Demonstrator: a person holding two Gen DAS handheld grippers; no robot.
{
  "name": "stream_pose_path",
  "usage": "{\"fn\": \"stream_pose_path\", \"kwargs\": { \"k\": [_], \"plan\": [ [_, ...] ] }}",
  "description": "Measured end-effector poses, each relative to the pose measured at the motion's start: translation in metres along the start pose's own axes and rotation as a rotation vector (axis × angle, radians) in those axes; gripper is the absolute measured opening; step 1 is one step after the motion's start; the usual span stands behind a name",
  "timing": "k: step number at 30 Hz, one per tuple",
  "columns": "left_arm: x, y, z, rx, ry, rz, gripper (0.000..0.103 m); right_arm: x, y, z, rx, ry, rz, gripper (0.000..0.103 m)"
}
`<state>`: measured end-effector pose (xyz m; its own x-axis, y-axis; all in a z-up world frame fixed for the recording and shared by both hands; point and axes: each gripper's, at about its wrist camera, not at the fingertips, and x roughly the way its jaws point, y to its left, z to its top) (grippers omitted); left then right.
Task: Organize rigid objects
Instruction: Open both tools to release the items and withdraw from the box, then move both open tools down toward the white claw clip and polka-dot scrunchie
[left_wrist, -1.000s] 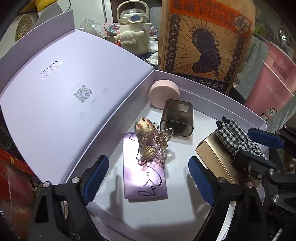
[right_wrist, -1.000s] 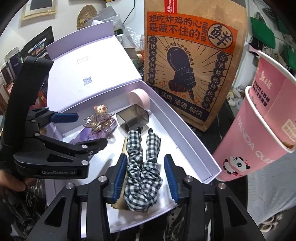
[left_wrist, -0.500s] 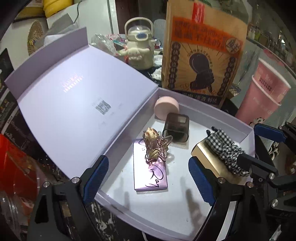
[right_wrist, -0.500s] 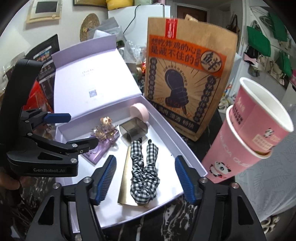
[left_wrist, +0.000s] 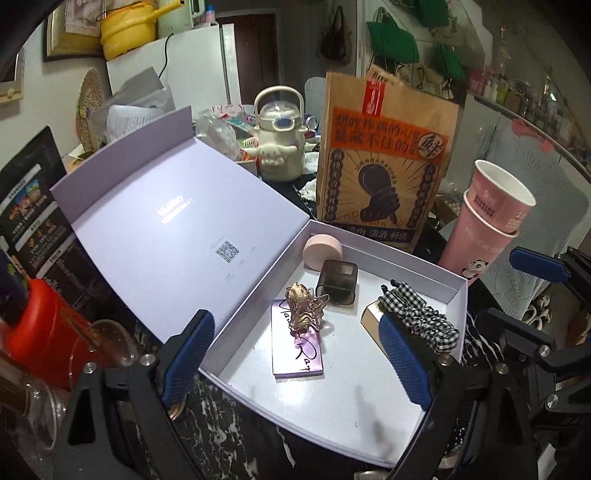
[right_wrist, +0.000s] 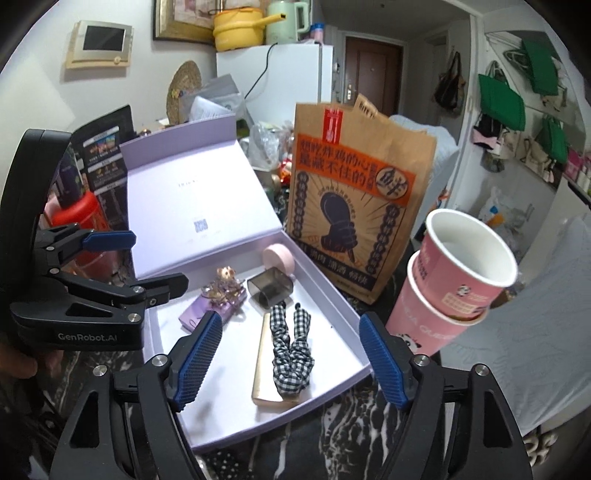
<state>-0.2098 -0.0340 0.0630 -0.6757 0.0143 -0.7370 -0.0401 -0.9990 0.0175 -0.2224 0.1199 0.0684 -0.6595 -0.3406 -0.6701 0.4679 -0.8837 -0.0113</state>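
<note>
Both claws above the open lilac box (right_wrist: 332, 295)
Right claw (right_wrist: 291, 354) opening, empty, over the checked scrunchie (right_wrist: 290, 347); left claw (left_wrist: 295, 362) opening too, spread, empty.

Cluttered home: fridge (right_wrist: 275, 79), hanging bags (right_wrist: 504, 103)

Dim indoor light, overhead glare on the open lid (left_wrist: 173, 210), fisheye-warped dark corners.

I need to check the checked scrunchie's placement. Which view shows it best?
The right wrist view: the checked scrunchie lies whole, on the gold case. The left wrist view shows it partly hidden behind a gripper finger.
</note>
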Motion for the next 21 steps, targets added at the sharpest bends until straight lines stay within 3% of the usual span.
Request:
{"fn": "stream_pose_path", "kwargs": {
  "k": [2, 21],
  "plan": [
    [-0.001, 0.000, 0.006, 0.004, -0.016, 0.014, 0.100, -0.007, 0.001, 0.000, 0.002, -0.010, -0.008, 0.078],
    [-0.078, -0.012, -0.006, 0.057, -0.137, 0.011, 0.100, -0.073, 0.009, -0.014, 0.009, -0.093, -0.035, 0.080]
  ]
}}
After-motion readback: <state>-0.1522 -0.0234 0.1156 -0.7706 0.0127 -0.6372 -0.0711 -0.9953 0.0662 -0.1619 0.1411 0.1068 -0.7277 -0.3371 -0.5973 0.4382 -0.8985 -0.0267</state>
